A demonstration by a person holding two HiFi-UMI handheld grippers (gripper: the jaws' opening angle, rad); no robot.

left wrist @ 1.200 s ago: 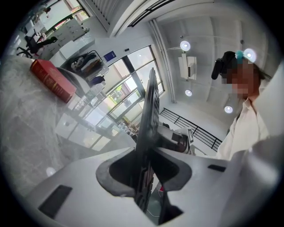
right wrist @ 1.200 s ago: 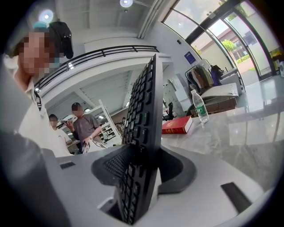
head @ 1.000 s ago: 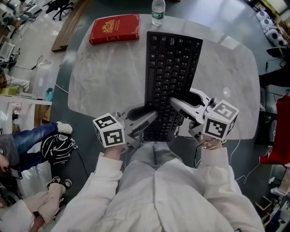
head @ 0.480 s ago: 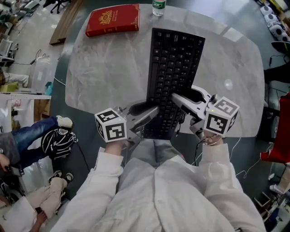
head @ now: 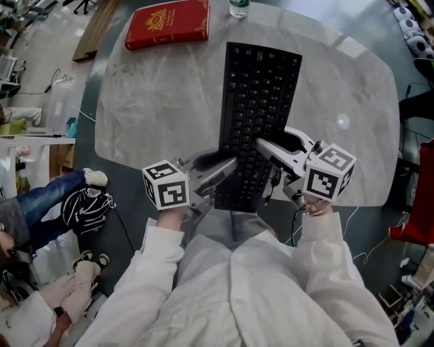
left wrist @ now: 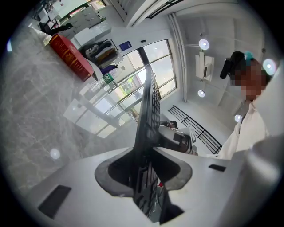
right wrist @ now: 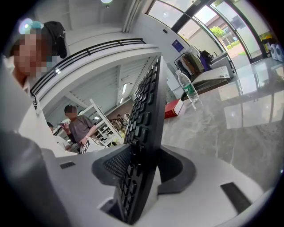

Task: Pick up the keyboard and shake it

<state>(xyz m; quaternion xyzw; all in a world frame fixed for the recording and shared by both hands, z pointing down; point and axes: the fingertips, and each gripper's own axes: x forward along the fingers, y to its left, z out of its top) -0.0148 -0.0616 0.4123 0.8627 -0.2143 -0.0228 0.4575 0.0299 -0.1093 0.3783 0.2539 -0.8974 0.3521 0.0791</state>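
Note:
A black keyboard (head: 261,101) hangs above the marble table (head: 156,115), its long axis running away from me and its keys facing right. My left gripper (head: 220,166) is shut on its near end from the left. My right gripper (head: 274,144) is shut on the same end from the right. In the left gripper view the keyboard (left wrist: 148,106) stands edge-on between the jaws of the left gripper (left wrist: 144,164). In the right gripper view the keyboard (right wrist: 144,119) shows its keys, clamped in the right gripper (right wrist: 142,170).
A red book (head: 167,24) lies at the table's far left, and a water bottle (head: 237,8) stands at the far edge. A seated person in blue jeans (head: 47,210) is on the floor side to the left. Something red (head: 413,217) stands at the right.
Both grippers have sunk a little toward the table with the keyboard between them. The two grips look the same as before.

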